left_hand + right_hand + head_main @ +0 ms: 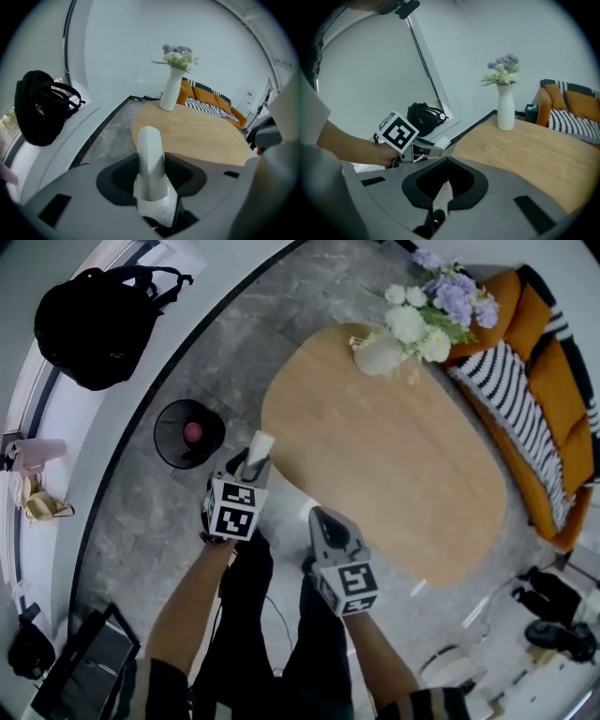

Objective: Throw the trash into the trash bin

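1. The left gripper [150, 164] is clenched on a pale, rolled piece of paper trash [149, 145]. It pinches the lower part, so the free end sticks up past the jaws. Gripped this way, the roll should fall cleanly once the jaws part.
2. In the head view the paper trash sits at centre frame, above the grey floor. It is just right of the trash bin [161, 444] and just off the near edge of the wooden table [394, 474]. I judge it is near the bin's mouth but not over it, so the drop is not yet due.
3. The trash bin is black and open-topped and stands on the floor at centre left. A pink object [192, 431] already lies inside it, so this is plainly where the trash goes.
4. The right gripper [443, 187] has its jaws drawn together. A thin pale sliver shows in the seam, and I cannot tell whether it is a scrap or the floor behind. In the head view this gripper hangs at lower centre, probably idle and out of the way.
5. The vase of flowers [380, 354] at upper right and the black backpack [89, 324] at upper left are well apart from the bin.
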A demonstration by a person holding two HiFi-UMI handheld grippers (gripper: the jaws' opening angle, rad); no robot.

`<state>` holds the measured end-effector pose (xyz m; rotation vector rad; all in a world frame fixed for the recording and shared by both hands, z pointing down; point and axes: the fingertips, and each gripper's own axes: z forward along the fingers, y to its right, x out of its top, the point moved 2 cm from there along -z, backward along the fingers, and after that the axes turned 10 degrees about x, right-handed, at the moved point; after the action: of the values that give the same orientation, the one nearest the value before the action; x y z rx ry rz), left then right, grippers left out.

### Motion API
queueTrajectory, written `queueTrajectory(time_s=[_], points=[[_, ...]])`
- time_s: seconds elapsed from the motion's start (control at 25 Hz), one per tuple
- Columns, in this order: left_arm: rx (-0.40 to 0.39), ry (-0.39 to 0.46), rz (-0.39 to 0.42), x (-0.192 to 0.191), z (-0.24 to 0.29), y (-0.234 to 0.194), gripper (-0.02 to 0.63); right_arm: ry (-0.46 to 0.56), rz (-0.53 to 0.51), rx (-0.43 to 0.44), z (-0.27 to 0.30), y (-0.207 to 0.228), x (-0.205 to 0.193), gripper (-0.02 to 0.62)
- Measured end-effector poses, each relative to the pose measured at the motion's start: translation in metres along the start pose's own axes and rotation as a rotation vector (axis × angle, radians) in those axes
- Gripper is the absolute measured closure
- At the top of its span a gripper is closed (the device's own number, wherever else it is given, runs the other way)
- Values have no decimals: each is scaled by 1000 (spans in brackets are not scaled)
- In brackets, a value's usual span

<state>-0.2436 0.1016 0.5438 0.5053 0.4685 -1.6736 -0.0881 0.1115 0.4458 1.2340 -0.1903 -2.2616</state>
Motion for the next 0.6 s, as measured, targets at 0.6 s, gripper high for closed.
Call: queueTrajectory(time_s=[0.6], points=[[109, -171, -162, -126, 35, -170, 426, -132, -50, 122, 134, -68, 17, 598]])
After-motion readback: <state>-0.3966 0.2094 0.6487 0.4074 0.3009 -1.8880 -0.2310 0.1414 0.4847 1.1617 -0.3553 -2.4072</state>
